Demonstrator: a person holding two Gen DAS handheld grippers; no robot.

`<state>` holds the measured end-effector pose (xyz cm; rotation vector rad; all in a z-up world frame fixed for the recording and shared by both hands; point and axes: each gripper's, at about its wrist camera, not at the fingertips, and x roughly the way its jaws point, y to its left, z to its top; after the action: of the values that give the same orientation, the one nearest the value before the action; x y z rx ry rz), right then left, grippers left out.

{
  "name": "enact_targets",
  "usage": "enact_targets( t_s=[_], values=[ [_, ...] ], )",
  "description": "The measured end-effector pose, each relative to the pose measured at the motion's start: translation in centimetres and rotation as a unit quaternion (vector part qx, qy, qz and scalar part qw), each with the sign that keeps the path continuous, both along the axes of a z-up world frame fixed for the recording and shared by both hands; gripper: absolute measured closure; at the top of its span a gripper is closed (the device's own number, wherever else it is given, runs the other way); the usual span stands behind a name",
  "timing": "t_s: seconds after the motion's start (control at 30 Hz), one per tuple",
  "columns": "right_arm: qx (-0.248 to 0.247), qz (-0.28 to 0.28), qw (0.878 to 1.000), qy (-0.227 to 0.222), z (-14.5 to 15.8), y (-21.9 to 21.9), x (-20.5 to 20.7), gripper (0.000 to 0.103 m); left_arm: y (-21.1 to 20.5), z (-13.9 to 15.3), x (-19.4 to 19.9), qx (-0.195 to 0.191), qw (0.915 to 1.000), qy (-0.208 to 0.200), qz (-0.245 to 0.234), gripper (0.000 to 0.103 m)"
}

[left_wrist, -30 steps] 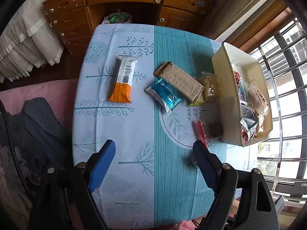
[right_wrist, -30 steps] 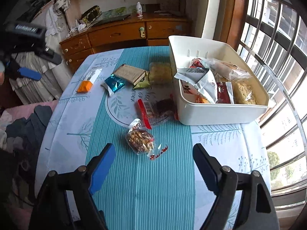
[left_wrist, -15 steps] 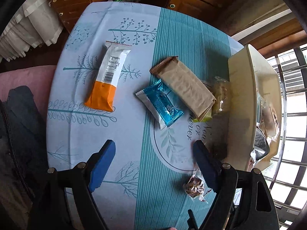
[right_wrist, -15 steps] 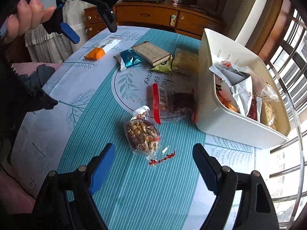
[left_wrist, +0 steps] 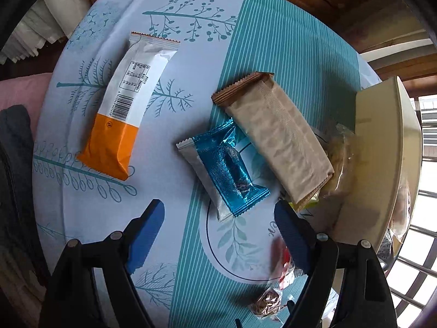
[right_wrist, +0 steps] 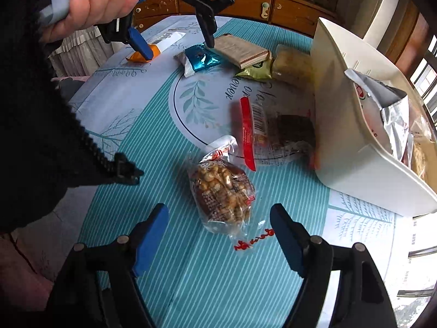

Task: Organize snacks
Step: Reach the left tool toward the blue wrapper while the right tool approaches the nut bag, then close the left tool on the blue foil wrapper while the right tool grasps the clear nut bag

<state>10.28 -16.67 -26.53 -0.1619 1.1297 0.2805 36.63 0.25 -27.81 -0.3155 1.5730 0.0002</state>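
Note:
My left gripper (left_wrist: 220, 218) is open just above a blue foil snack (left_wrist: 228, 168), which lies beside a brown wrapped bar (left_wrist: 275, 136) and an orange-and-white bar (left_wrist: 124, 109). In the right wrist view the left gripper (right_wrist: 177, 46) hangs over the blue snack (right_wrist: 200, 58). My right gripper (right_wrist: 218, 221) is open just in front of a clear bag of nuts (right_wrist: 222, 192). A red-edged clear packet (right_wrist: 269, 134) lies against the white bin (right_wrist: 352, 139), which holds several snacks.
A green packet (right_wrist: 256, 69) and a clear cracker pack (right_wrist: 291, 65) lie by the bin's far corner. A wooden dresser (right_wrist: 267, 6) stands behind the table. Window bars are at the right. The table's near edge is close on the left.
My left gripper has come down and forward over the blue foil snack. My right gripper has moved closer to the bag of nuts. Both stay open.

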Motion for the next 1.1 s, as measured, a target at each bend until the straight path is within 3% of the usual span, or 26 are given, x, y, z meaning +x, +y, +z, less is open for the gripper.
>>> enact_targets(
  t_s=[0.17, 0.23, 0.4, 0.63, 1.1],
  values=[
    [-0.007, -0.003, 1.000, -0.001, -0.4, -0.2, 0.3, 0.031, -0.2, -0.7, 0.6, -0.003, 0.9997, -0.022, 0.011, 0.021],
    [-0.011, -0.002, 1.000, -0.003, -0.6, -0.1, 0.5, 0.034, -0.3, -1.0, 0.9, 0.001, 0.9997, -0.022, 0.014, 0.029],
    [-0.015, -0.007, 1.000, -0.008, -1.2, 0.1, 1.4, 0.042, -1.1, -2.2, 1.7, 0.004, 0.9996, -0.020, 0.018, 0.035],
    [-0.014, -0.011, 1.000, -0.012, -1.6, 0.1, 2.2, 0.053, -2.1, -3.3, 2.5, 0.006, 0.9997, -0.019, 0.015, 0.064],
    [-0.011, 0.009, 1.000, -0.012, -1.4, 0.8, 2.5, 0.055, -0.2, -3.3, 1.3, -0.025, 0.9992, -0.015, 0.026, 0.072]
  ],
)
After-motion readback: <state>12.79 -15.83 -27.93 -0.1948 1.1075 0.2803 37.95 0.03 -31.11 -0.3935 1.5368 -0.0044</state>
